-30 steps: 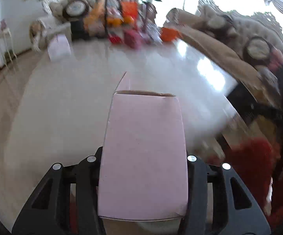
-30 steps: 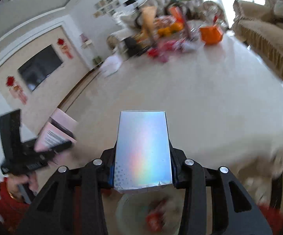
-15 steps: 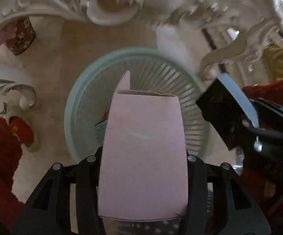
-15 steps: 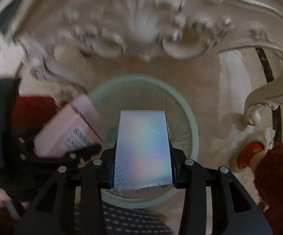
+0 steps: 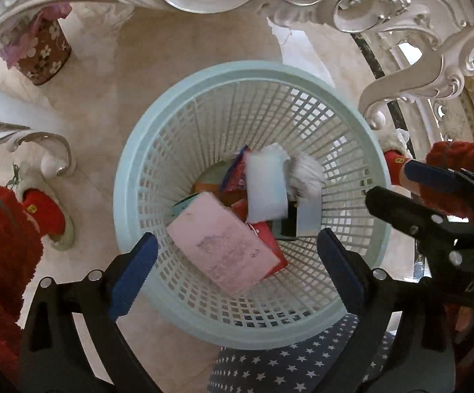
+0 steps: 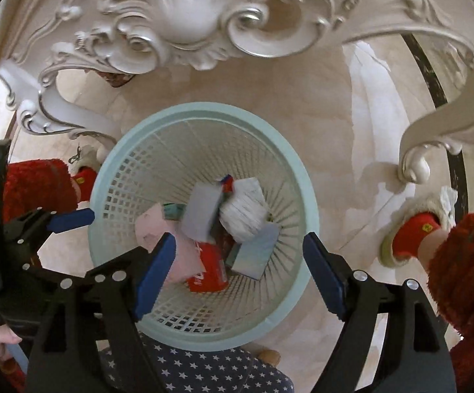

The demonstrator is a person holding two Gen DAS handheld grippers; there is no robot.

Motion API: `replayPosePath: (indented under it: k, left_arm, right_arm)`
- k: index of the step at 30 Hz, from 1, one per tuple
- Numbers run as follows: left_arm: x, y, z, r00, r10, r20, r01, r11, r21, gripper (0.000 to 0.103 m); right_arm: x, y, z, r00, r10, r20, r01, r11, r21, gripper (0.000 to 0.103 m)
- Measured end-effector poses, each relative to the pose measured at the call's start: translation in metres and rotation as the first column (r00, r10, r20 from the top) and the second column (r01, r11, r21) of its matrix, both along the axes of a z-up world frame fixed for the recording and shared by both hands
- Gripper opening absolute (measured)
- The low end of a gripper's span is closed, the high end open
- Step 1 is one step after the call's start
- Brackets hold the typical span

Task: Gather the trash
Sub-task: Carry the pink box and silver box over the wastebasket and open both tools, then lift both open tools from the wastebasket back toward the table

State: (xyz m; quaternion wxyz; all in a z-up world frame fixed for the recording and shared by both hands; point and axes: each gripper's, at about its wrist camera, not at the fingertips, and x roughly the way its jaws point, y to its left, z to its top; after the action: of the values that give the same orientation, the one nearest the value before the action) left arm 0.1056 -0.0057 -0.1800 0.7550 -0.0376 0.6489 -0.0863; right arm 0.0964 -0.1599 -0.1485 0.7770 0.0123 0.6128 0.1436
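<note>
While both tools hang over the basket, the left hand-held gripper (image 5: 235,270) has its blue pads spread wide apart with nothing between them, and the right hand-held gripper (image 6: 238,270) is likewise spread and bare. Below them the pale green mesh basket (image 5: 132,163) stands on the marble floor (image 5: 178,52). Inside it a pink box (image 5: 222,250) lies against the near wall atop a red packet (image 6: 209,270), beside a silvery box (image 6: 255,250) and white crumpled paper (image 6: 243,213). Beyond stand carved white furniture legs (image 6: 415,160).
</note>
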Motion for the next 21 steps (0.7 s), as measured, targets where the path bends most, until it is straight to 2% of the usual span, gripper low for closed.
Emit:
replayPosePath:
  k: [8,12,18,21]
  left_arm:
    - [0.001,-0.008,0.003,0.999,-0.016,0.029,0.018,0.998,-0.054,0.096]
    - [0.003,-0.009,-0.003,1.0,-0.01,0.004,0.01,0.998,-0.058,0.096]
    - [0.0,-0.009,-0.002,1.0,-0.011,-0.012,0.01,0.999,-0.046,0.096]
    - [-0.007,-0.007,0.006,1.0,-0.031,0.0,0.031,1.0,-0.002,0.096]
  right_arm:
    - [-0.002,-0.004,-0.002,1.0,-0.011,-0.015,0.012,1.0,0.005,0.076]
    - [-0.002,-0.003,-0.002,1.0,0.0,-0.017,0.0,1.0,0.006,0.076]
    - [-0.004,-0.003,0.003,1.0,0.002,-0.004,-0.001,1.0,0.023,0.076]
    - [-0.009,-0.008,0.016,1.0,-0.003,0.029,0.002,0.998,0.064,0.076]
